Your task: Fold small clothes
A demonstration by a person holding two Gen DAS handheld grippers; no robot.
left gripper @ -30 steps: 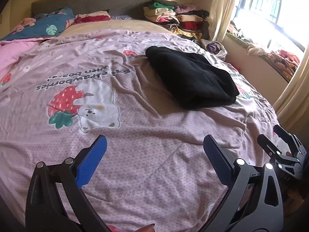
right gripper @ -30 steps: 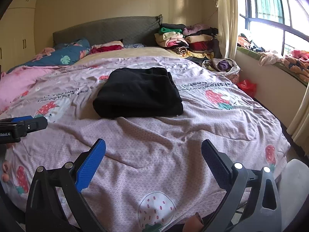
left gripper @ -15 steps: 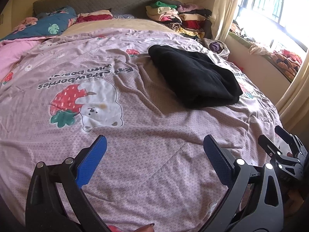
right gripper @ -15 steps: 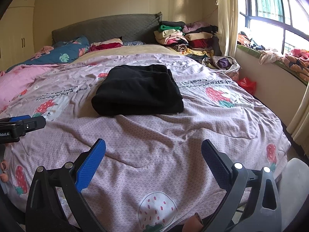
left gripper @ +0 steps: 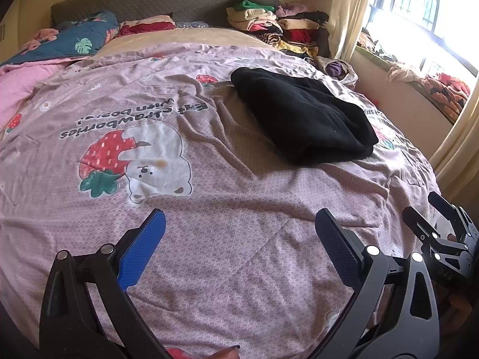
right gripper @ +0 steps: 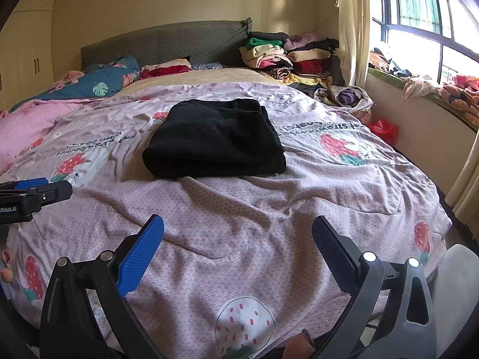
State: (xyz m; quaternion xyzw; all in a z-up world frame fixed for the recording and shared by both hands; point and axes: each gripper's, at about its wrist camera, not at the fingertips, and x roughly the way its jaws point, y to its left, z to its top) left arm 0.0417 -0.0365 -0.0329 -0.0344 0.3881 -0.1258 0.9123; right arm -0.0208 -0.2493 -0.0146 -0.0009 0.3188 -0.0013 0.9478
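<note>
A black garment (left gripper: 302, 116) lies folded in a thick rectangle on the pink strawberry-print quilt (left gripper: 209, 209), right of the bed's middle. It also shows in the right wrist view (right gripper: 215, 140), ahead and slightly left. My left gripper (left gripper: 239, 233) is open and empty, low over the quilt near the bed's foot, well short of the garment. My right gripper (right gripper: 238, 239) is open and empty, over the foot of the bed. The right gripper shows at the right edge of the left wrist view (left gripper: 443, 233); the left gripper shows at the left edge of the right wrist view (right gripper: 33, 194).
A stack of folded clothes (right gripper: 287, 56) sits at the head of the bed on the right. Pillows and a blue floral quilt (right gripper: 104, 80) lie by the grey headboard (right gripper: 164, 45). A window ledge with clothes (right gripper: 434, 89) runs along the right wall. A red bag (right gripper: 384, 128) lies on the floor.
Both views have tilted and shifted slightly, so the black garment sits a little higher in each. Both grippers stay open and empty.
</note>
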